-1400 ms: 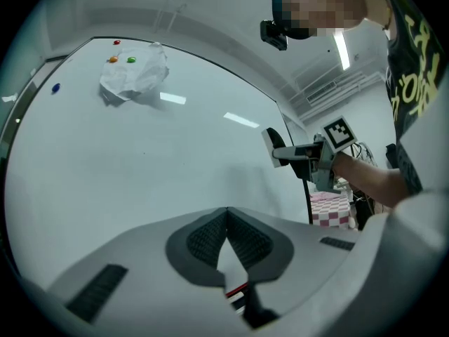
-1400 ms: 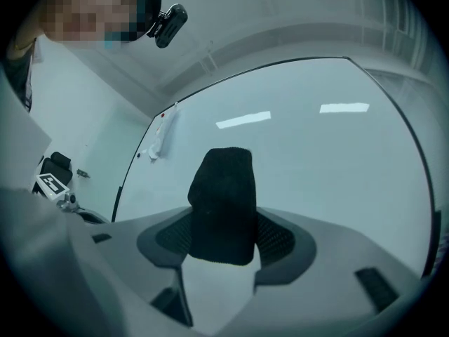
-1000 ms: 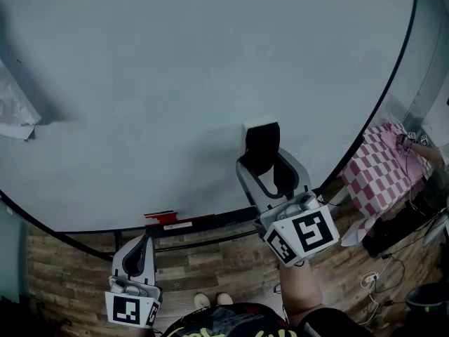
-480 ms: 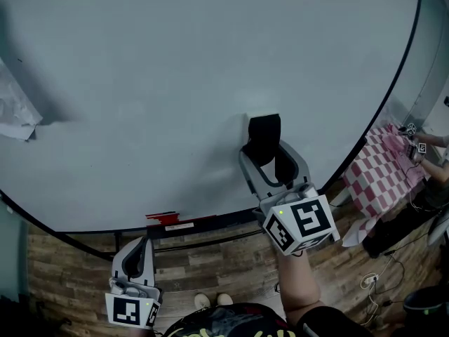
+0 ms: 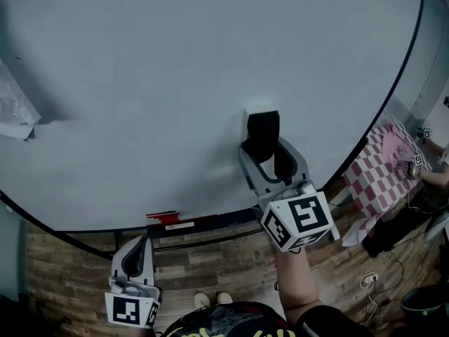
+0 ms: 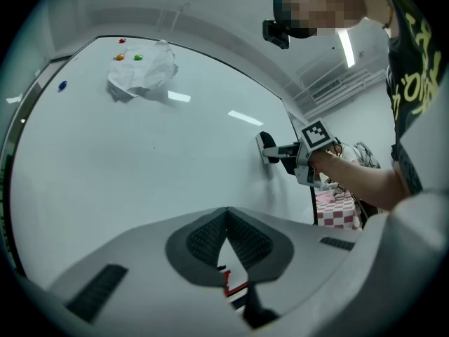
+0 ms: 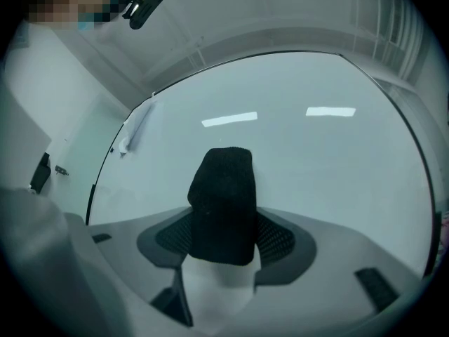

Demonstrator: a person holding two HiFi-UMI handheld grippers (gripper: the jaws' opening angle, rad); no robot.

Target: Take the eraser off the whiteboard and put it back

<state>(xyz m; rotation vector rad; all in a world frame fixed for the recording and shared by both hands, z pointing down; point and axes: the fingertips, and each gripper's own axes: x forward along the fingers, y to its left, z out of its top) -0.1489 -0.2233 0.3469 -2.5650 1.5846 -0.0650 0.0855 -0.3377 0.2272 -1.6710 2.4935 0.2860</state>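
shows a smooth, glossy whiteboard (image 5: 175, 83) with lamp glints. sets a matt black, fuzzy felt-like eraser (image 7: 223, 188) between ribbed dark pads (image 7: 279, 239) on the matt grey plastic right gripper (image 7: 223, 241). far right, checked cloth (image 5: 382, 174); near, wood-grain plank floor (image 5: 70, 272).

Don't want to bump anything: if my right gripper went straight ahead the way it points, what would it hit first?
The whiteboard. The right gripper is clamped on the eraser, which points straight at the board and may be touching it; depth is unclear.

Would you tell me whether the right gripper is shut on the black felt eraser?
Shut: the right gripper has both dark pads pressed against the black felt eraser.
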